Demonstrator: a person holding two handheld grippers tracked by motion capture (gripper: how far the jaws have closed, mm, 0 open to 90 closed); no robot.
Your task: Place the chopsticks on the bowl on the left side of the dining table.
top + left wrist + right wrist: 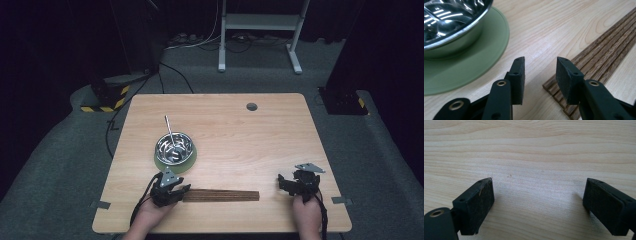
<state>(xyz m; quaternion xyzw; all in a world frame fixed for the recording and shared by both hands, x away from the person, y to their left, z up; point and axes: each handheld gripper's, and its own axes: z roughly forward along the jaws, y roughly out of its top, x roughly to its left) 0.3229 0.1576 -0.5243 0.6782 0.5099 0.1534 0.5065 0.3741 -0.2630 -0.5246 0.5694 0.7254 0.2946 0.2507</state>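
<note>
Pale wooden table [240, 130], steel bowl [174, 147] on green mat [186, 163] beside half-open left claw [540, 72] at slatted strip [222, 195]; right claw [537, 205] wide, empty.

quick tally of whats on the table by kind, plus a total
steel bowl: 1
green mat under the bowl: 1
metal utensil standing in the bowl: 1
dark wooden slat bundle: 1 (the single slats can't be counted)
gripper: 2, left gripper and right gripper
total: 6
</note>
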